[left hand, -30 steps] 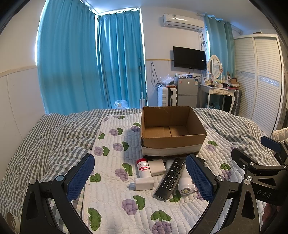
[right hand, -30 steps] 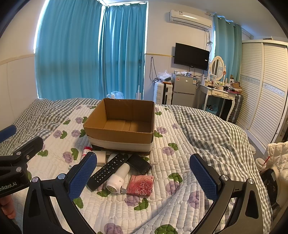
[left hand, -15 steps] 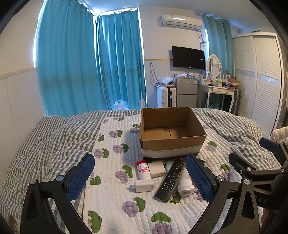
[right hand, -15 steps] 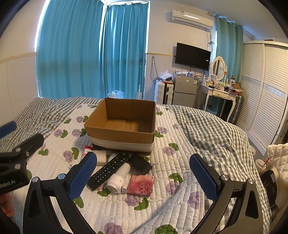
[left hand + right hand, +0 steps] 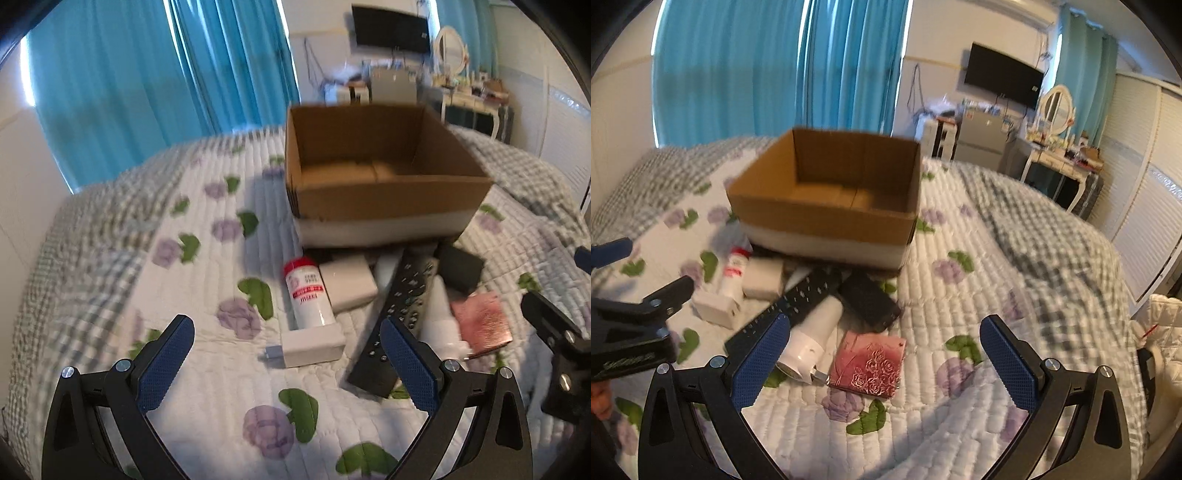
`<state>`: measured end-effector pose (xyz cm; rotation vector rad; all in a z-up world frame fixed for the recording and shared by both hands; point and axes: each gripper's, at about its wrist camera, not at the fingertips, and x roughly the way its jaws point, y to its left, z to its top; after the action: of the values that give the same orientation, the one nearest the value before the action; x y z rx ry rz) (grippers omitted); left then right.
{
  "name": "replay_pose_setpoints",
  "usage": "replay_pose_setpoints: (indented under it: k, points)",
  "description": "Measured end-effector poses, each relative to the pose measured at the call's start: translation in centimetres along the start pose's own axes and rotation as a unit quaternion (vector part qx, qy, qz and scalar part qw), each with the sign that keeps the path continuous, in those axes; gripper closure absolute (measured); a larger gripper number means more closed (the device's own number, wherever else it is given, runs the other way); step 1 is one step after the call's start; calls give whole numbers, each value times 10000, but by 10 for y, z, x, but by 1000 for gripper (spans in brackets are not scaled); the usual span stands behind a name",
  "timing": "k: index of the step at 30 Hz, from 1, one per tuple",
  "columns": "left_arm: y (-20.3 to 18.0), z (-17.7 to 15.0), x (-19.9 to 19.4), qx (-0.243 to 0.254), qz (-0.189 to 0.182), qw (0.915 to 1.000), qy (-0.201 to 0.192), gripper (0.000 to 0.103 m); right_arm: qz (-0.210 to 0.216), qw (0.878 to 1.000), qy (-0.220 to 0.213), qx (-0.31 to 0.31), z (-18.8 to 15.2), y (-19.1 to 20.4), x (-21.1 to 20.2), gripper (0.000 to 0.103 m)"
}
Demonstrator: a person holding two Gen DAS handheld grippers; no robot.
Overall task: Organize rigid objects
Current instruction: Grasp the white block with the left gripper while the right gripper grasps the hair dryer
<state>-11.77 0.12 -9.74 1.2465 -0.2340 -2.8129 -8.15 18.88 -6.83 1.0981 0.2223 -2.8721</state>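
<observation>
Nothing being packed yet: cardboard box (image 5: 384,173) empty, remote (image 5: 397,314), bottle (image 5: 308,295), other items lying on bed (image 5: 110,258); both grippers' jaws spread wide, nothing being held.

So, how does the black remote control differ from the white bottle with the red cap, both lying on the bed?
The remote control is black, flat and long, with rows of buttons; the white bottle is round and shorter, with a red cap and red print. The remote control rests partly on other items and lies slanted, while the white bottle lies on the quilt, its base against a white adapter. Both lie in front of the cardboard box, not inside it.
</observation>
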Motion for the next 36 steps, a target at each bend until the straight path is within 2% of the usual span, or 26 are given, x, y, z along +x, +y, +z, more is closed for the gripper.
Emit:
replay_pose_setpoints:
  k: [3,6,8,15,21,29,32,34,36]
  points:
    - [1,-1,28,-159,-52,9994,305,3,162,9996,201,63,-3,-1,20,0]
    - [-2,-4,49,-214,-105,9984,522,14,307,9988,343,163,-5,-2,34,0]
    - [-5,-8,59,-180,-191,9973,679,17,376,9981,439,196,-6,-2,42,0]
    - [-6,-15,82,-382,-503,9933,964,48,422,9963,750,67,-11,11,60,0]
    - [-2,-21,69,-417,-732,9917,969,49,352,9955,870,-100,-13,21,64,0]
    - [9,-21,26,-365,-764,9950,531,49,498,9924,1058,-394,-18,47,66,2]
    - [14,-20,22,-361,-736,9956,461,49,633,9899,1197,-411,-22,56,74,12]
    - [18,-19,25,-380,-725,9956,454,49,620,9876,1351,-496,-25,61,81,25]
    - [21,-17,28,-428,-777,9948,495,49,645,9857,1459,-551,-27,65,88,33]
